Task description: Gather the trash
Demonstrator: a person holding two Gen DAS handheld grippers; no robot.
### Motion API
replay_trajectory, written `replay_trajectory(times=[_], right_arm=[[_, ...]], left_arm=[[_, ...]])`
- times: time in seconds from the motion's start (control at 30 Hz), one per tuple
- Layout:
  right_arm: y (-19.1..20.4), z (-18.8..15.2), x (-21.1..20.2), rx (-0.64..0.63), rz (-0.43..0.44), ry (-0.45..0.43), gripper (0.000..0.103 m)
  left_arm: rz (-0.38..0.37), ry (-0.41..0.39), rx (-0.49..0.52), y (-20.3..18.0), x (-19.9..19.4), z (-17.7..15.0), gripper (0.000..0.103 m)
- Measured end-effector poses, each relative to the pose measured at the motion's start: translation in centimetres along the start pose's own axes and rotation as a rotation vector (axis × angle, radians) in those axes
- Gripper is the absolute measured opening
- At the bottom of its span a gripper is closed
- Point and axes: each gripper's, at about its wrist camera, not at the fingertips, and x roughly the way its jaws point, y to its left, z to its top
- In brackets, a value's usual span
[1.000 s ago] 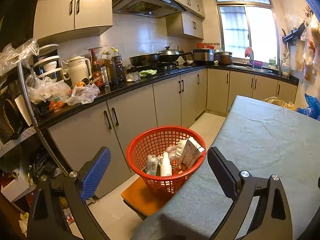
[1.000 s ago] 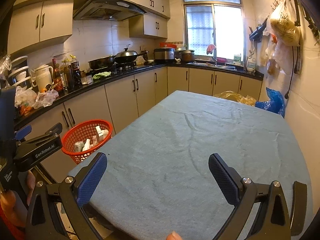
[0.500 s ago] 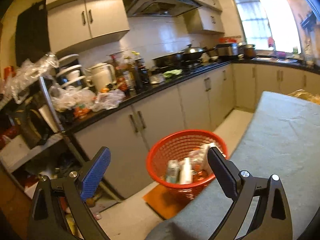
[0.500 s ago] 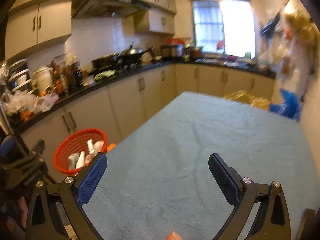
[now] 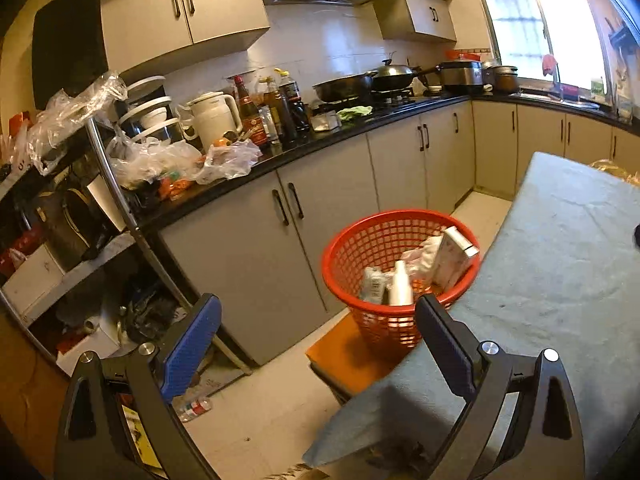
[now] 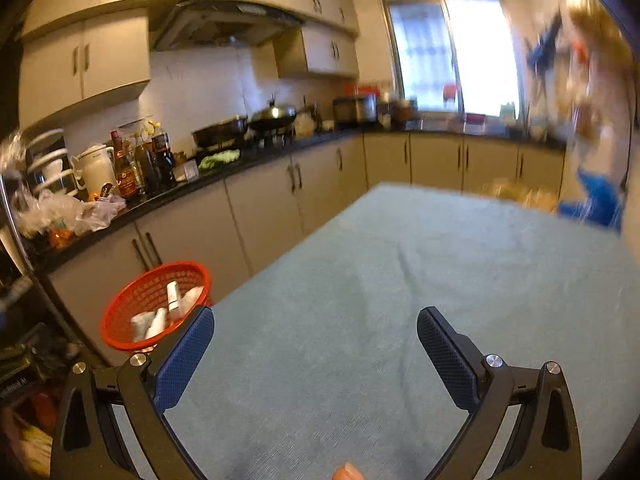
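**Both views swung left; basket drifted right in the left wrist view**

Since the earlier frames the left wrist view had panned left: the red basket [image 5: 400,276] sat further toward 3 o'clock in frame and more of the metal shelf rack [image 5: 108,184] showed at 9 o'clock. In the right wrist view the basket [image 6: 156,304] had shifted to about 8 o'clock, and the far wall at 2 o'clock was motion-blurred.

Left hand-held gripper [image 5: 316,344]: jaws spread wide, nothing between them, held over the floor and the near corner of the bench [image 5: 560,264]. Blue pad at 8 o'clock, black pad at 4 o'clock.

Right hand-held gripper [image 6: 316,354]: jaws likewise wide apart and holding nothing, above the grey-green cloth of the bench [image 6: 400,280].

Trash: a white carton [image 5: 454,256], a white bottle [image 5: 400,288], a small packet [image 5: 372,288] and crumpled wrapping lay inside the basket. The basket stood on an orange stool [image 5: 348,352], just beside the bench's left edge and in front of the grey cabinets [image 5: 256,248].

On the black kitchen counter [image 5: 280,152] at 10 o'clock: plastic bags [image 5: 160,160], a white kettle [image 5: 212,118], sauce bottles [image 5: 276,108]. A fingertip [image 6: 347,473] showed at 6 o'clock in the right wrist view.
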Motion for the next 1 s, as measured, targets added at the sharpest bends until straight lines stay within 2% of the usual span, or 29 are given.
replay_trajectory(times=[0.17, 0.37, 0.6, 0.83, 1.0], right_arm=[[0.9, -0.2, -0.3, -0.034, -0.033, -0.063, 0.103], [4.1, 0.1, -1.0, -0.131, -0.084, -0.123, 0.103], [6.1, -0.7, 2.2, -0.164, -0.028, -0.032, 0.103], [3.8, -0.7, 1.7, -0.097, -0.065, -0.062, 0.103], [4.0, -0.8, 1.1, -0.115, -0.080, -0.072, 0.103]], left_arm=[[-0.017, -0.013, -0.035, 1.1, 1.3, -1.2, 0.097], [-0.030, -0.040, -0.021, 0.4, 3.0, -2.3, 0.097], [0.027, -0.135, 0.002, 0.8, 2.2, -3.1, 0.097], [-0.020, -0.118, 0.034, -1.3, 2.1, -2.7, 0.097], [-0.070, -0.083, 0.034, -2.3, 2.0, -3.3, 0.097]])
